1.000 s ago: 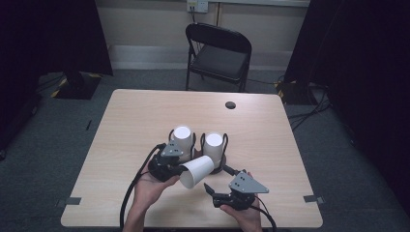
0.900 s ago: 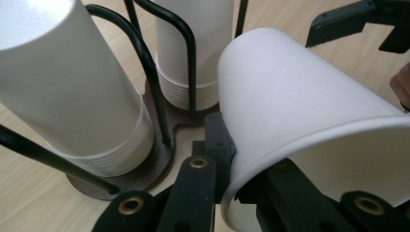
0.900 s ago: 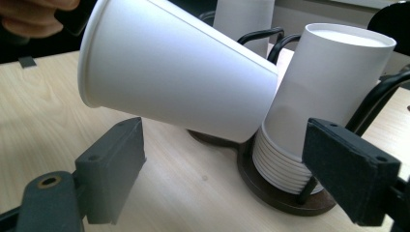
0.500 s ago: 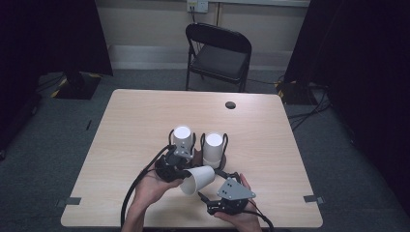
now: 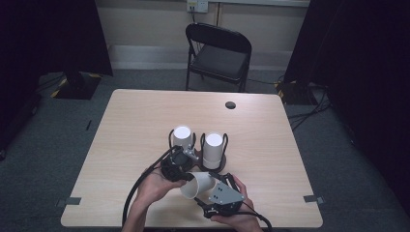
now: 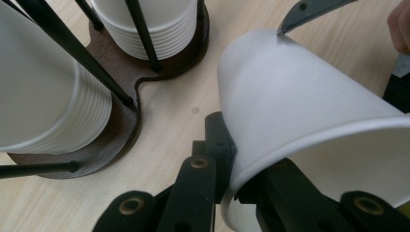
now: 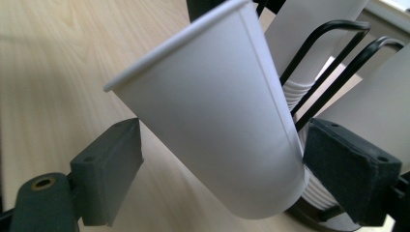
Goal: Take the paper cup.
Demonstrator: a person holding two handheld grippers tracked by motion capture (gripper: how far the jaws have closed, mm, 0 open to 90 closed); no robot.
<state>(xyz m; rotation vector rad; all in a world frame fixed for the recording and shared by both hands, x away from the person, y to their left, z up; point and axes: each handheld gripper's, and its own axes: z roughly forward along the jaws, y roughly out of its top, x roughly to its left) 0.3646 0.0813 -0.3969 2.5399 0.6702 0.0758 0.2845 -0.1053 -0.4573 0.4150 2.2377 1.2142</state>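
Observation:
A single white paper cup (image 5: 196,186) hangs tilted above the near part of the table. My left gripper (image 5: 186,179) is shut on its rim; in the left gripper view the jaws (image 6: 232,188) pinch the cup (image 6: 300,121) wall at the mouth. My right gripper (image 5: 212,183) sits just right of it. In the right gripper view its jaws (image 7: 232,169) have just been opening. They stand wide, with the cup (image 7: 217,121) between the pads (image 7: 109,169) and not pressed.
Two stacks of white cups (image 5: 183,137) (image 5: 213,147) stand in a dark wooden holder (image 6: 130,92) with black wire rods, just beyond the grippers. A small black disc (image 5: 230,105) lies at the far side of the table (image 5: 145,121). A black folding chair (image 5: 217,53) stands behind.
The held cup has come a little lower and nearer the table's front edge. The right gripper has shifted slightly left, closing in on the cup.

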